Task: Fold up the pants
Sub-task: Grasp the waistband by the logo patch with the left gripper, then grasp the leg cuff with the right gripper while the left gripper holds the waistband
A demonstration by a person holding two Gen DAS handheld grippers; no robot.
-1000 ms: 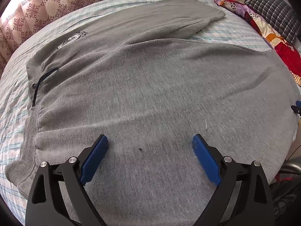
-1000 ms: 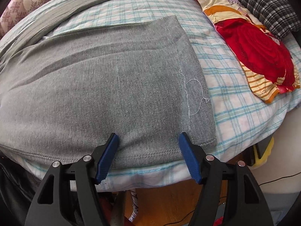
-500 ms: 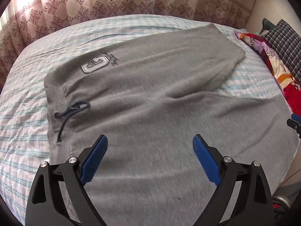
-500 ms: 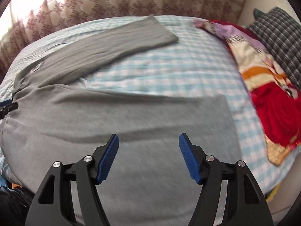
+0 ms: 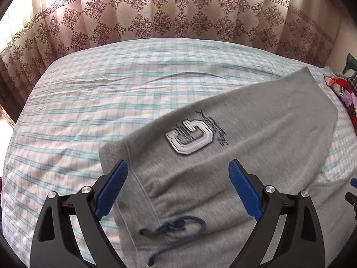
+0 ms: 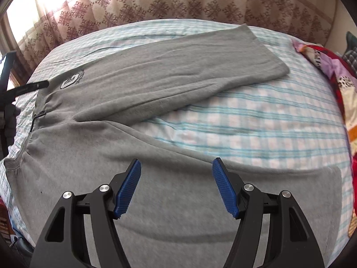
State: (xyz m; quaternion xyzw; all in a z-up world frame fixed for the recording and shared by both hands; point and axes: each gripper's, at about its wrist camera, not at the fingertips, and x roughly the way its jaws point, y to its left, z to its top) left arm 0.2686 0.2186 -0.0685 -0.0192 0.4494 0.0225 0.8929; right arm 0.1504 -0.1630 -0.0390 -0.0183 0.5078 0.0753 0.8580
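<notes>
Grey sweatpants (image 6: 156,71) lie spread flat on the bed, their two legs splayed apart in a V. A white-and-dark logo patch (image 5: 189,139) sits on the far leg close to the waistband, and a dark blue drawstring (image 5: 174,227) curls at the waist. My left gripper (image 5: 178,185) hovers open over the far corner of the waistband, nothing between its blue pads. My right gripper (image 6: 176,186) hangs open above the near leg (image 6: 178,201), also with nothing held. The other gripper's black arm (image 6: 26,87) shows at the left edge of the right wrist view.
The bed carries a blue-and-white checked sheet (image 5: 100,102). A patterned pink curtain (image 5: 178,11) hangs behind it. A red floral blanket (image 6: 334,78) and a checked pillow (image 6: 350,55) lie at the right end. Bare sheet (image 6: 256,129) lies between the two legs.
Both grippers have swept away from the near bed edge across the pants. The left now looks at the waistband and logo; the right has left the hem for mid-leg. Both stayed open.
</notes>
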